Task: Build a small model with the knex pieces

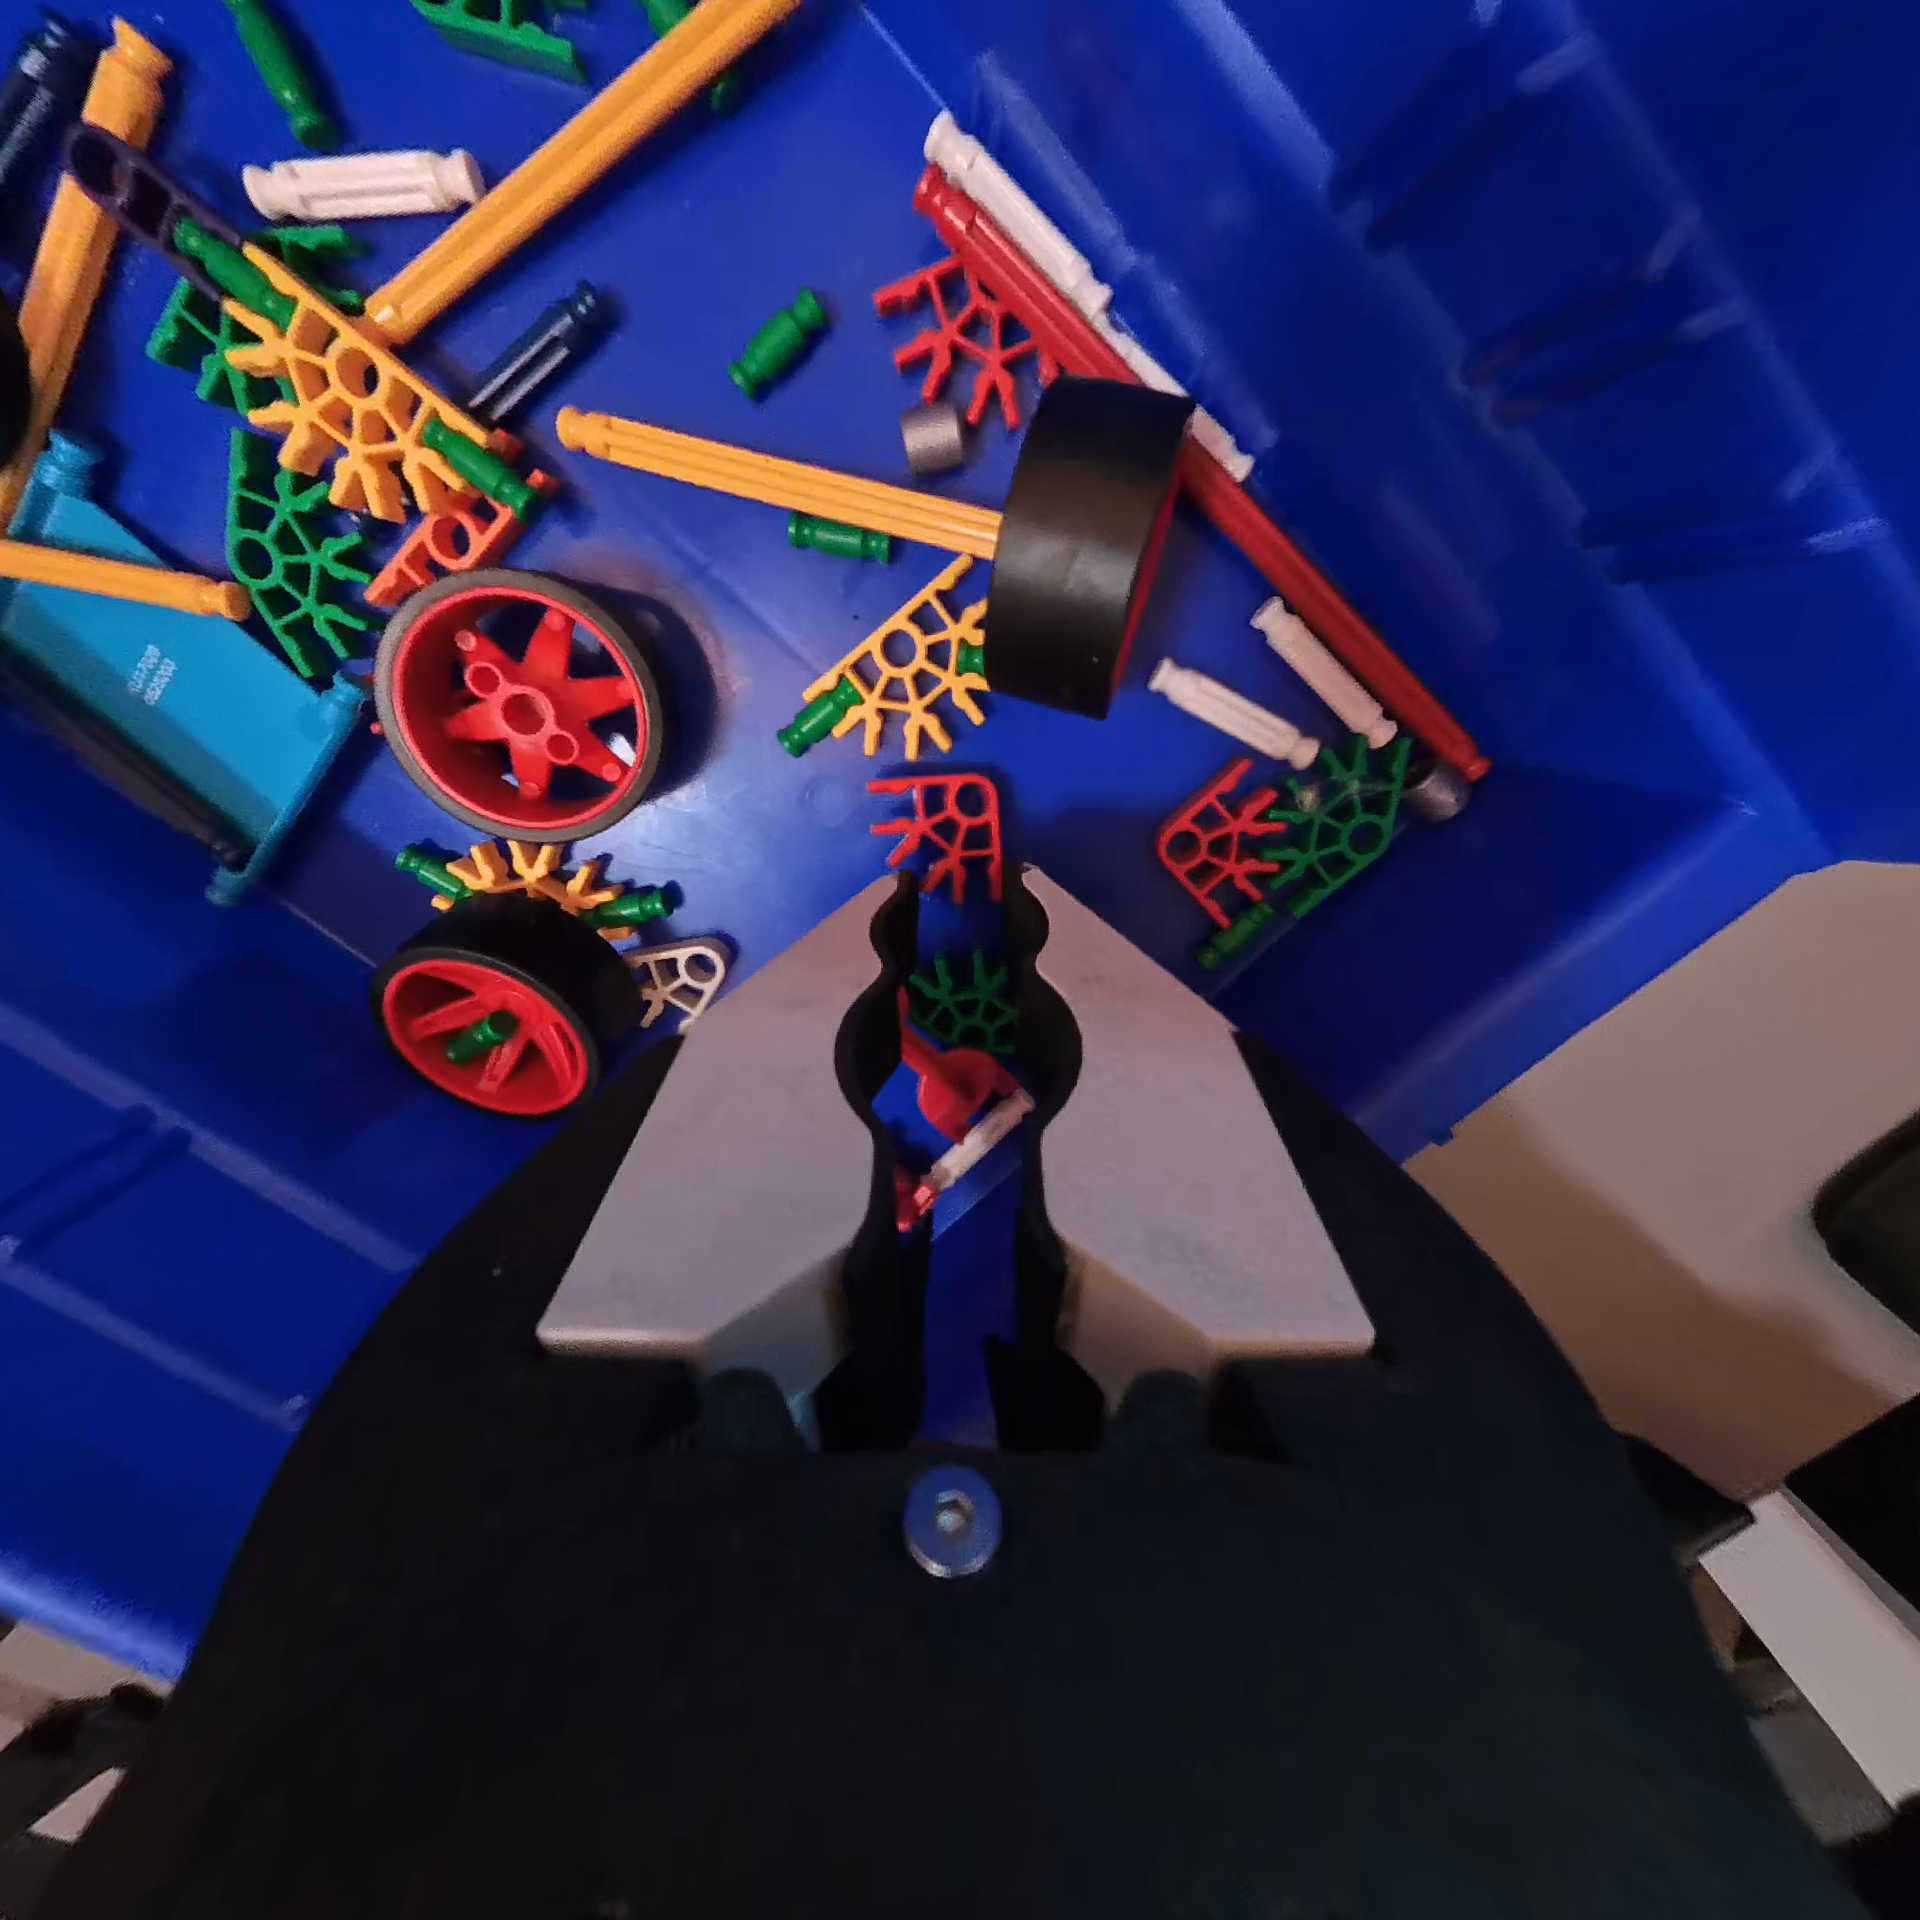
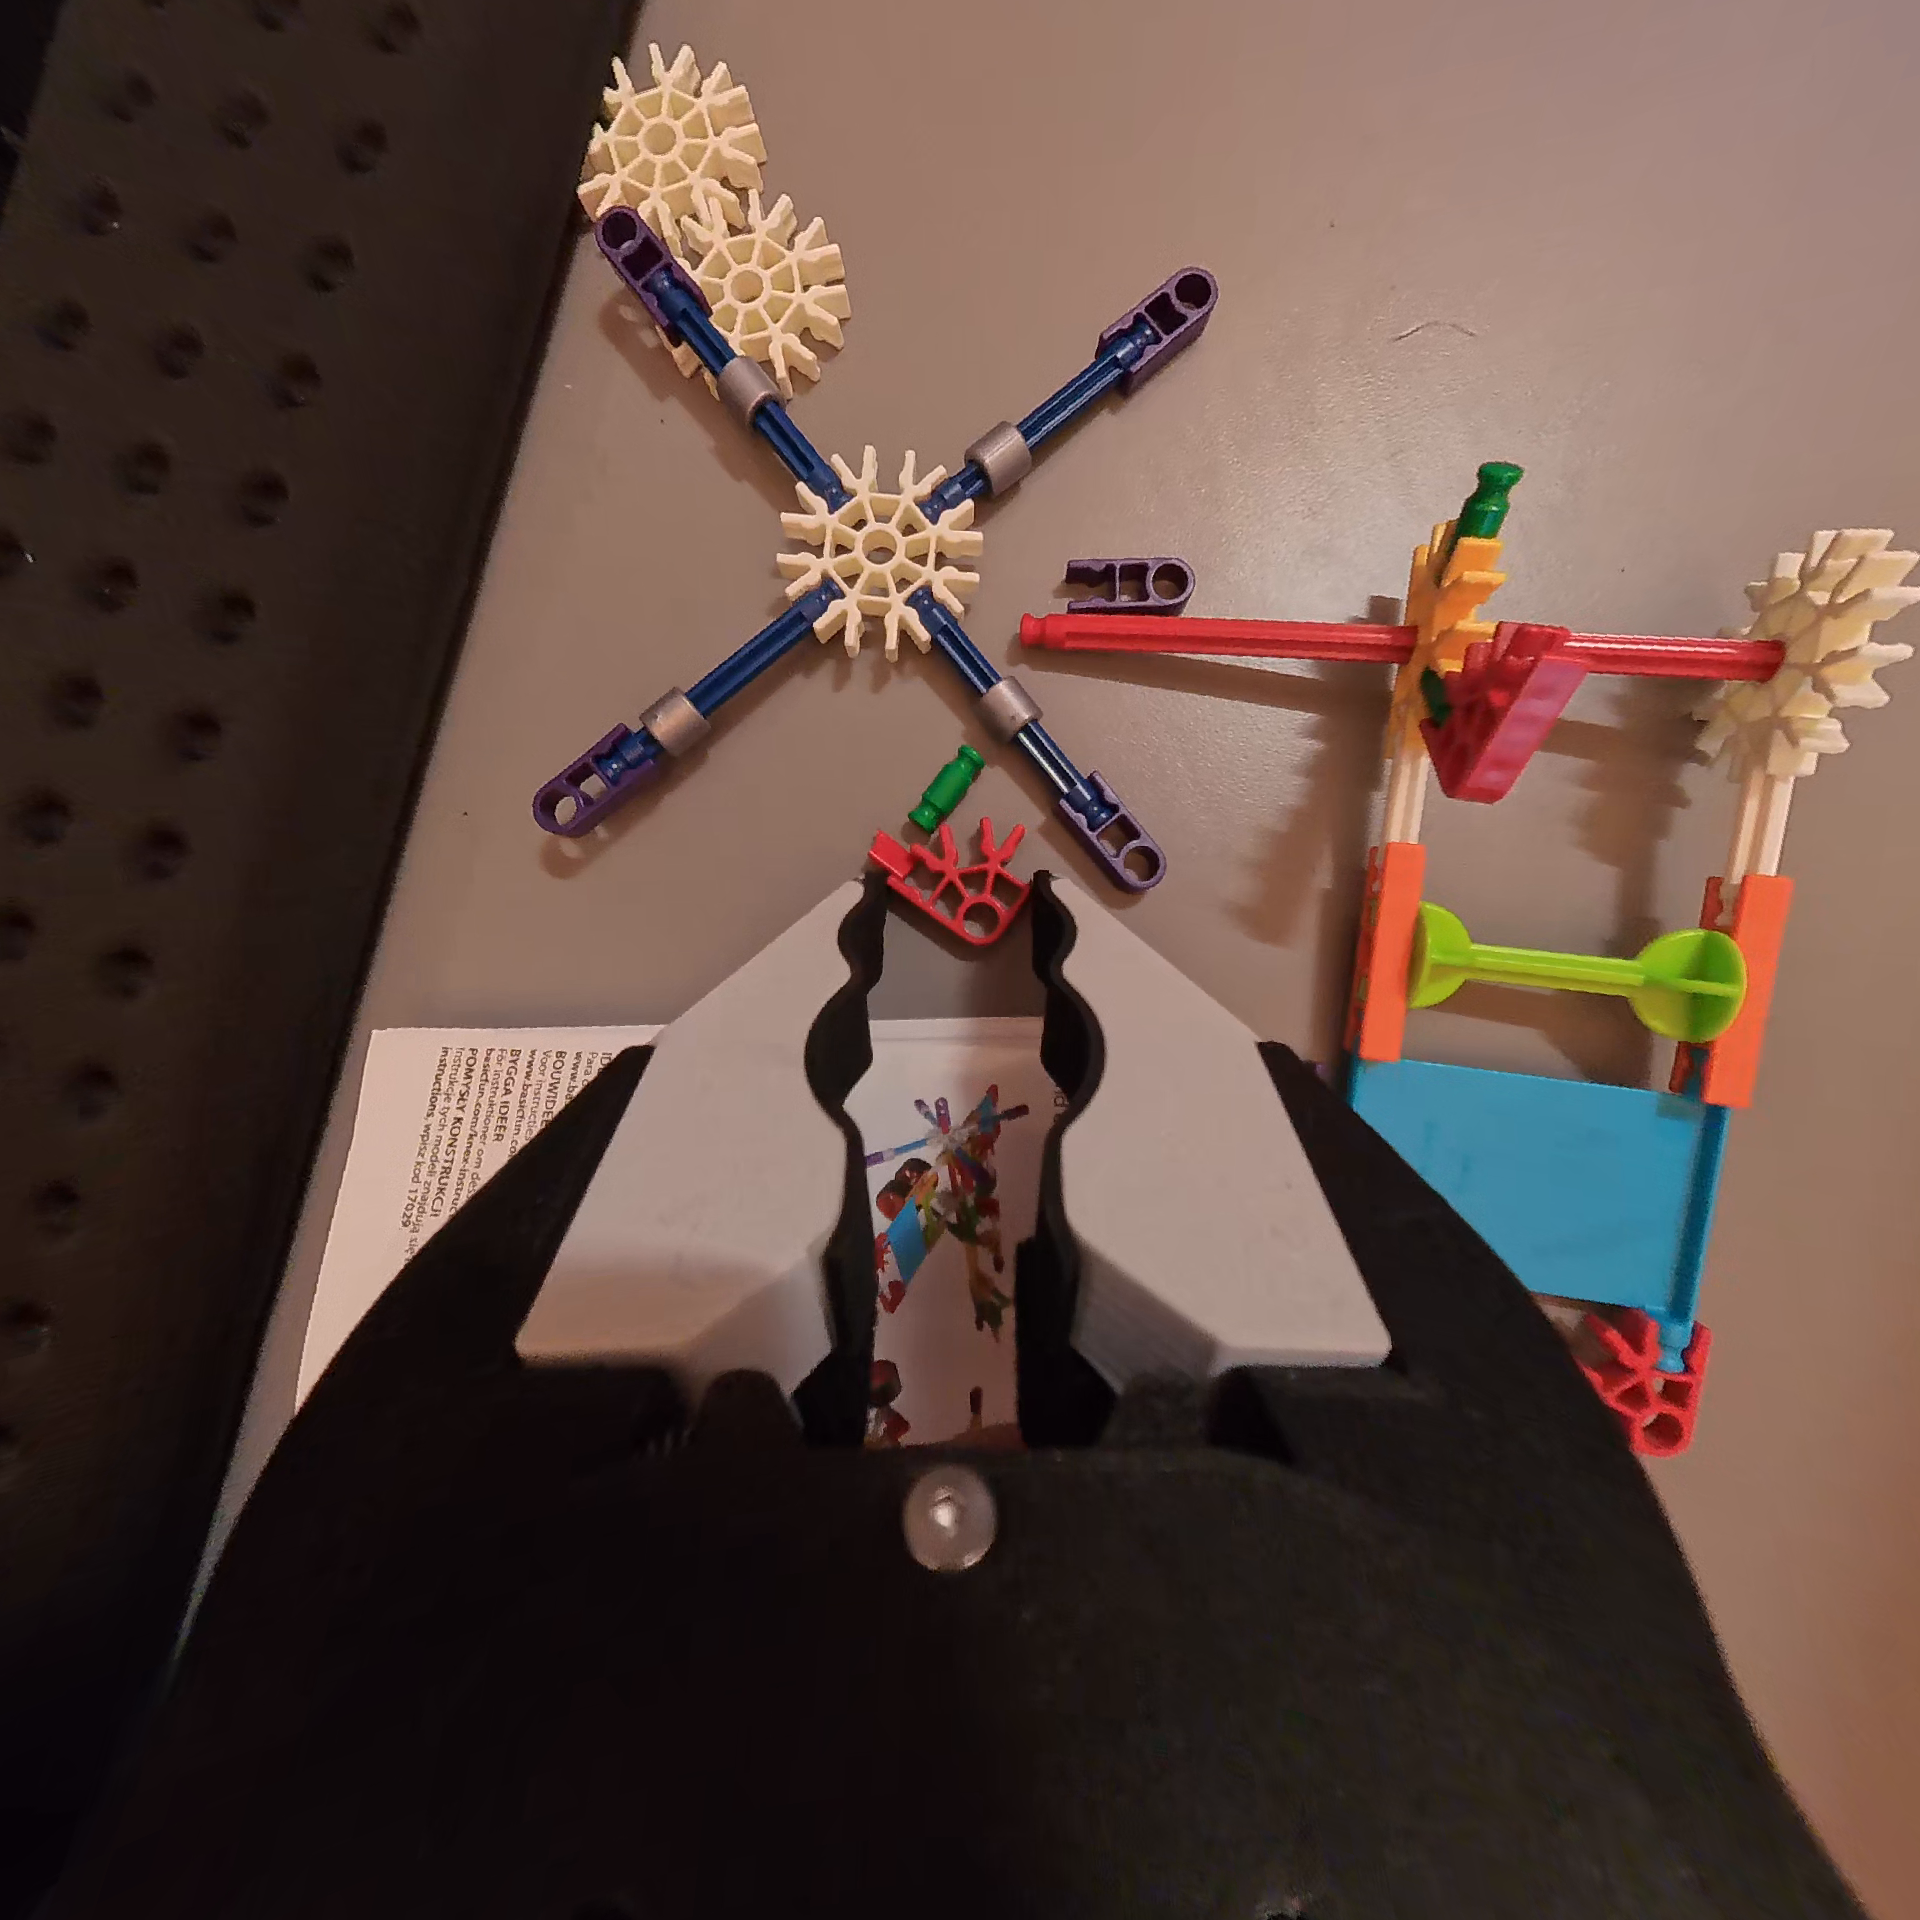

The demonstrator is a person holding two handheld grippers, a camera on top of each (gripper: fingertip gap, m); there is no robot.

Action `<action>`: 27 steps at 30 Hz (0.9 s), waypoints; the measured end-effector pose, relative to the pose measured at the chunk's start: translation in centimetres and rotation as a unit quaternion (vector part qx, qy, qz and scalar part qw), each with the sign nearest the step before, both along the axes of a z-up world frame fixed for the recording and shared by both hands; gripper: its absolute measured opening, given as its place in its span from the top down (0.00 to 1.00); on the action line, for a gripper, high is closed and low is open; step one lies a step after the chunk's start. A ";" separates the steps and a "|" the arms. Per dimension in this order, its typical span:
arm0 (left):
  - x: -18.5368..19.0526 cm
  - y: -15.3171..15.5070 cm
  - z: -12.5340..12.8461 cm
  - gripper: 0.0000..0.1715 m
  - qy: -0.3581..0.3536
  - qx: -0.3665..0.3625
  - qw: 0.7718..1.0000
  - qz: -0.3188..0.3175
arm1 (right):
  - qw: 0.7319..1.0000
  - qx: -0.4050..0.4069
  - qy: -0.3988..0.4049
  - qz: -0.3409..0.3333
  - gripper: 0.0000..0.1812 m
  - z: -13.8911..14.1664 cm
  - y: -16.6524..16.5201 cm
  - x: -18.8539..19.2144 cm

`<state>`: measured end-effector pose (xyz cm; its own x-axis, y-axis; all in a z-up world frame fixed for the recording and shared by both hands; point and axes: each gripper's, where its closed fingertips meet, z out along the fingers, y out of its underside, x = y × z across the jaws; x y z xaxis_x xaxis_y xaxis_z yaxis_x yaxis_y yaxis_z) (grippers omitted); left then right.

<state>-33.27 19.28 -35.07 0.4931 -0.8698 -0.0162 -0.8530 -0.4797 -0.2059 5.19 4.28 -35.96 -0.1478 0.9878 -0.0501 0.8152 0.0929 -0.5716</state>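
In the left wrist view my left gripper (image 1: 961, 881) reaches into a blue bin (image 1: 1558, 312) of plastic construction pieces. Its tips are nearly closed on a small red connector (image 1: 945, 826). A green connector (image 1: 964, 1000) lies below the fingers. In the right wrist view my right gripper (image 2: 961, 894) is shut on another red connector (image 2: 961, 881), low over a grey table (image 2: 1351, 208). A short green rod (image 2: 945, 788) lies just beyond it. Farther on lies a cross of blue rods around a white hub (image 2: 881, 566).
The bin holds red wheels (image 1: 520, 707), a black tyre (image 1: 1086, 545), yellow rods (image 1: 779, 483) and several connectors. On the table are a built frame with a blue panel (image 2: 1527, 1184), a loose purple clip (image 2: 1130, 582), a printed sheet (image 2: 416, 1122) and a black perforated board (image 2: 208, 623). The white hub (image 2: 881, 566) is about 6 cm from my right fingertips and 35 cm from my left.
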 end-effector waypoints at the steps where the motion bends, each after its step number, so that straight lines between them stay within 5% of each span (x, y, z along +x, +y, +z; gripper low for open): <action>1: 0.0 0.3 0.2 0.91 0.002 0.012 1.000 0.005 | 1.000 -0.001 0.000 0.000 0.86 0.0 0.0 0.0; 4: -0.3 0.7 -0.3 0.79 0.024 0.022 0.999 0.006 | 1.000 -0.001 0.001 0.000 0.86 0.0 0.0 0.0; 8: 0.6 0.6 -0.8 0.88 0.012 0.019 1.000 0.000 | 1.000 -0.001 -0.001 0.000 0.86 0.0 0.0 0.0; 15: 0.0 0.8 -0.1 0.89 0.023 0.045 0.999 0.001 | 1.000 0.006 -0.001 -0.003 0.86 0.3 0.1 0.1; 22: 1.6 1.1 9.9 0.89 -0.013 0.224 0.974 0.002 | 0.993 0.036 0.103 -0.040 0.83 4.9 2.0 -0.3; 27: 11.1 -2.0 15.7 0.89 -0.040 0.380 0.916 -0.122 | 0.963 0.072 0.222 -0.133 0.84 10.2 5.5 -1.2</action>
<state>-22.20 17.31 -19.38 0.3107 -0.7068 -0.6356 -0.8835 0.0319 -0.4674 4.01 9.81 -25.76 0.1366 0.9856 0.1000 0.4989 0.0188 -0.8665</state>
